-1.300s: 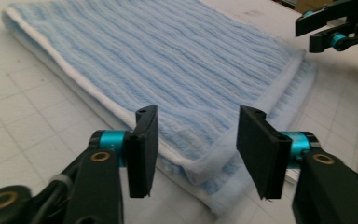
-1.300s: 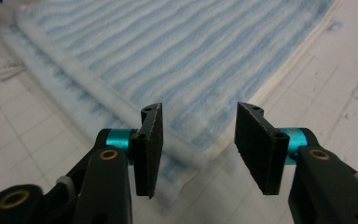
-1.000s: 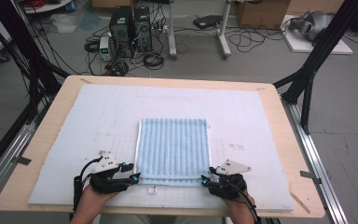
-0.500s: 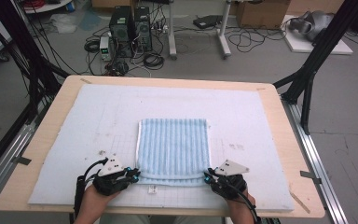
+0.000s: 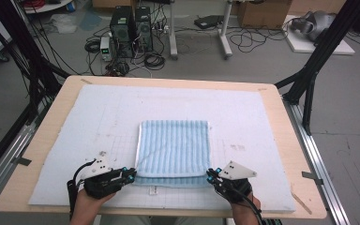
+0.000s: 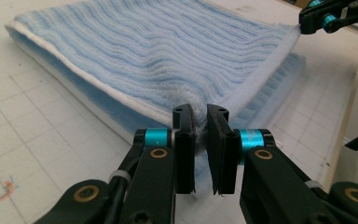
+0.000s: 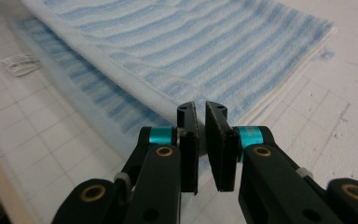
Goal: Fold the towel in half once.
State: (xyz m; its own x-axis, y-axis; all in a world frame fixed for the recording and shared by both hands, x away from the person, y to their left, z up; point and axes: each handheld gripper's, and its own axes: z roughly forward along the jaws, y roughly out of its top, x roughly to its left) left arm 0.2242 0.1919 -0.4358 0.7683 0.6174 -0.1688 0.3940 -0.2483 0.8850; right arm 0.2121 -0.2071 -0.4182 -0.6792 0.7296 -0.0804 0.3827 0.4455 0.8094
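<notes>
A folded blue-and-white striped towel (image 5: 173, 145) lies on the white gridded mat (image 5: 262, 122), near its front edge. My left gripper (image 5: 131, 174) is shut on the near-left corner of the top layer; in the left gripper view the terry corner (image 6: 200, 107) is pinched between the jaws. My right gripper (image 5: 211, 174) is shut on the near-right corner of the same layer (image 7: 177, 98). That near edge is raised a little off the lower layer (image 6: 270, 98). The right gripper (image 6: 307, 21) also appears far off in the left gripper view.
The mat covers a wooden table (image 5: 51, 117) with metal rails along both sides. A small white label (image 5: 153, 190) lies on the mat in front of the towel. Black frame legs (image 5: 309, 79), computer towers (image 5: 131, 23) and cables stand on the floor beyond.
My left gripper has slid right onto the towel's near-left corner. The top layer's near edge now sits slightly back from the lower layer. The right gripper has hardly moved.
</notes>
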